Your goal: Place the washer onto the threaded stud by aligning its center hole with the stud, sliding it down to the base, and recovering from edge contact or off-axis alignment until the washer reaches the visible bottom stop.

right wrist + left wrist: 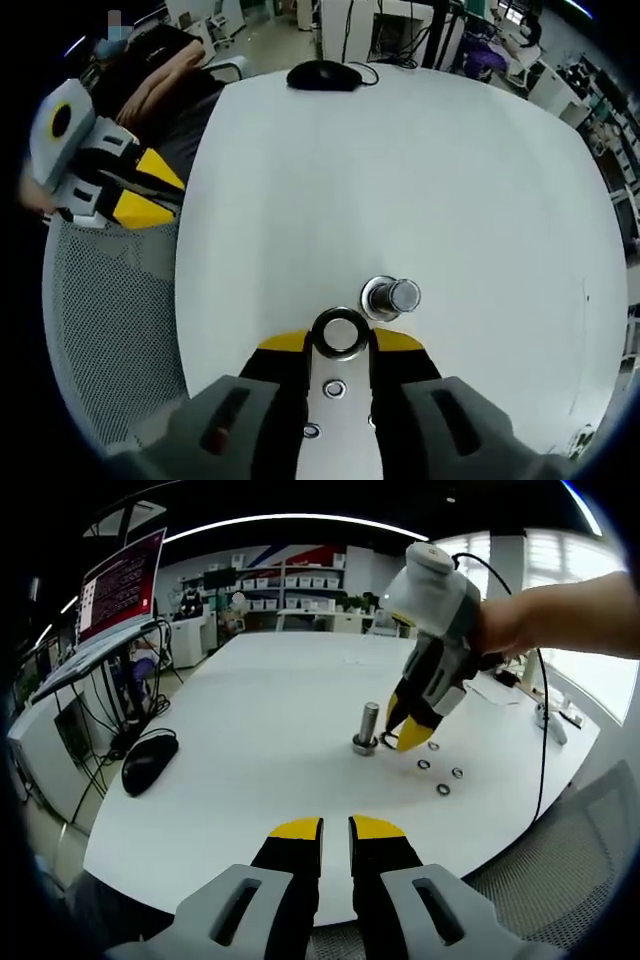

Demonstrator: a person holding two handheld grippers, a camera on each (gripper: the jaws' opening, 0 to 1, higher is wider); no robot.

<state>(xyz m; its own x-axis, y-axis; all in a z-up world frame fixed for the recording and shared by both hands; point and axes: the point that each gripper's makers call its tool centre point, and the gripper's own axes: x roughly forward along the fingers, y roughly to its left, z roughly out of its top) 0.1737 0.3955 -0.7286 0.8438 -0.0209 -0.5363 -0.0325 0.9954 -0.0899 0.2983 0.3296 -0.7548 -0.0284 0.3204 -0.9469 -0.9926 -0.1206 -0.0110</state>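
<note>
- White table (pixel 260 710): broad, rounded at the corners, mostly bare; near edge just ahead of the left gripper, wide open surface on all sides of the stud.
- Grey mesh chair (pixel 110 320): hard against the table edge in the right gripper view.
- Laptop (pixel 115 595): raised on a stand at the far left edge, cables hanging beneath, well apart from the work area.
- Room behind: white shelving with bins (pixel 290 585), bright windows on the right.
- Right gripper (pixel 340 345): yellow-tipped, clamped on the washer by its rim, held just beside the stud; seen in the left gripper view reaching down from the right with a bare forearm behind it.
- Left gripper (pixel 336 830): at the near table edge, jaws narrow with a slim gap, nothing between them; well apart from the stud.
- Black mouse (pixel 150 760): near the left table edge, clear of the stud.
- Threaded stud (pixel 368 728): upright on a round base, near mid-table, open room around it.
- Washer (pixel 340 333): metal ring between the right jaws, centre hole visible, close beside the stud top, not yet over it.
- Spare washers (pixel 440 775): several small rings lying flat, scattered just right of the stud.
</note>
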